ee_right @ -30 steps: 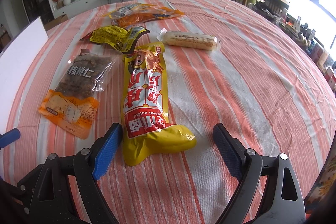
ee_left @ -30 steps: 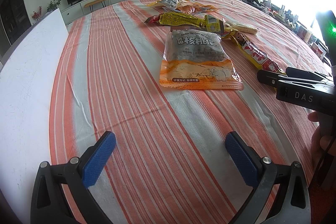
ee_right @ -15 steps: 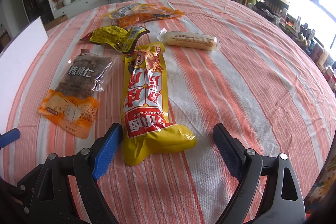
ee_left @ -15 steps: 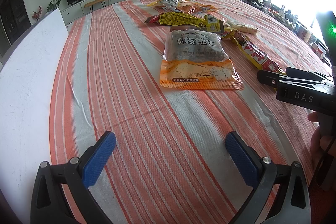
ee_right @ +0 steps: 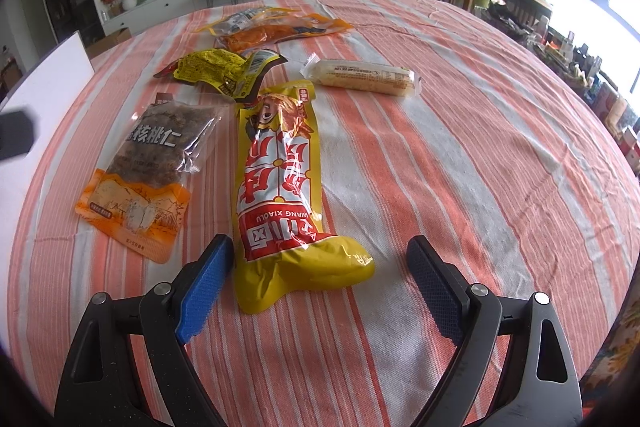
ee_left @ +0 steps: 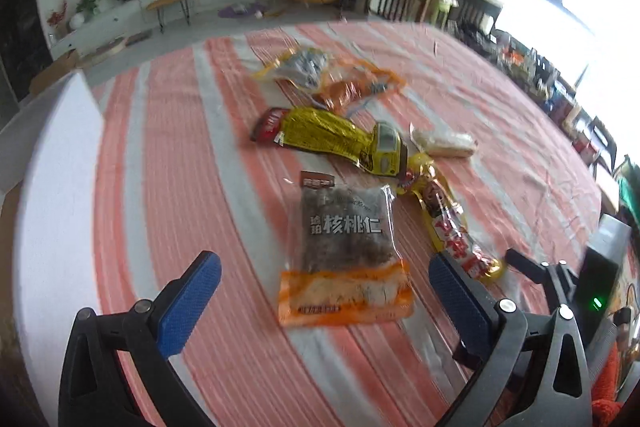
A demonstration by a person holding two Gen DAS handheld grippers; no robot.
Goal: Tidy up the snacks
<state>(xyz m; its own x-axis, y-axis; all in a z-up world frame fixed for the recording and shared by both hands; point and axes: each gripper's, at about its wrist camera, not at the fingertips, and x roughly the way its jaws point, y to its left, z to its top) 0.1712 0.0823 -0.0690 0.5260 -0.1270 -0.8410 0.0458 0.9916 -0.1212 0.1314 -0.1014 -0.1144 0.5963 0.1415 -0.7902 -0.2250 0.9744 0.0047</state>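
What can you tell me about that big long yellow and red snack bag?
The long yellow and red plastic snack bag lies flat on the orange and white striped tablecloth. It is shiny and puffy, with a cartoon face at its far end and red panels with white characters. Its near yellow end sits between the open right gripper, untouched. Its far end lies by the crinkled yellow packet.
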